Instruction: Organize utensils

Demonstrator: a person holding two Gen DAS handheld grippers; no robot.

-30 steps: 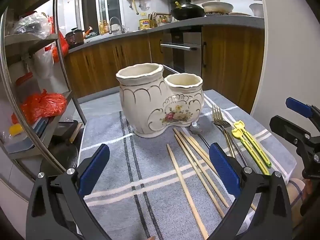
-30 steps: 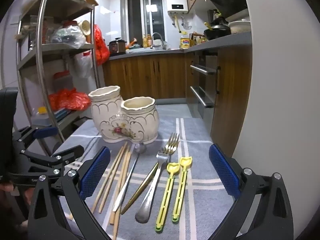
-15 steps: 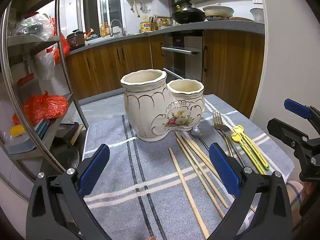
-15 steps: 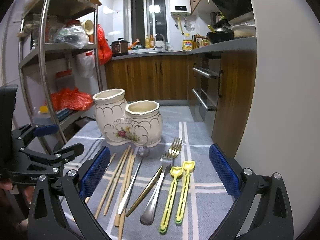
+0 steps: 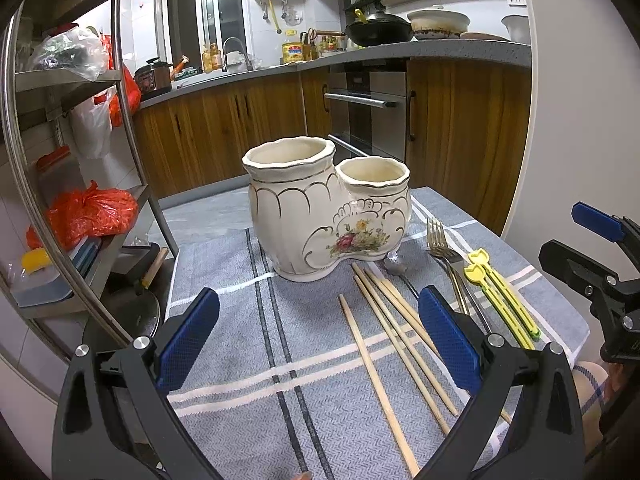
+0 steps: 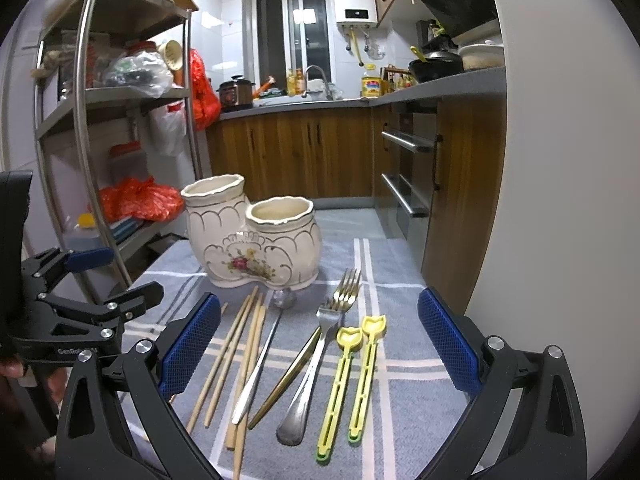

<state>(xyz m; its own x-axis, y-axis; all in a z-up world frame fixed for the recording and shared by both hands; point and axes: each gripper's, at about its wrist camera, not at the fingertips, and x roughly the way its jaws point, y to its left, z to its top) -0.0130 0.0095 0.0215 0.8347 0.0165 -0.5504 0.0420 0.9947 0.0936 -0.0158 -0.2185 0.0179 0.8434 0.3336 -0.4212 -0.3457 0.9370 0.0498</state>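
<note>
A cream ceramic holder (image 5: 326,208) (image 6: 256,236) with two cups and a flower print stands on a grey striped cloth (image 5: 240,344) (image 6: 404,396). In front of it lie several wooden chopsticks (image 5: 384,364) (image 6: 236,356), a spoon (image 6: 262,356), a steel fork (image 6: 316,364) (image 5: 440,248), a gold fork (image 6: 298,356) and two yellow picks (image 6: 354,372) (image 5: 500,288). My left gripper (image 5: 316,344) hovers open over the cloth left of the chopsticks. My right gripper (image 6: 318,344) hangs open above the forks. Neither holds anything.
A steel shelf rack (image 5: 72,184) (image 6: 92,148) with red bags stands at the left. Wooden cabinets (image 6: 304,152) and an oven (image 5: 368,120) line the back and right. A white wall (image 6: 560,200) closes the right side. A hand (image 6: 16,368) grips the left tool.
Both grippers have tilted up and drawn slightly closer to the holder, which sits lower in both views. Nothing on the cloth has moved; both jaws stay open.
</note>
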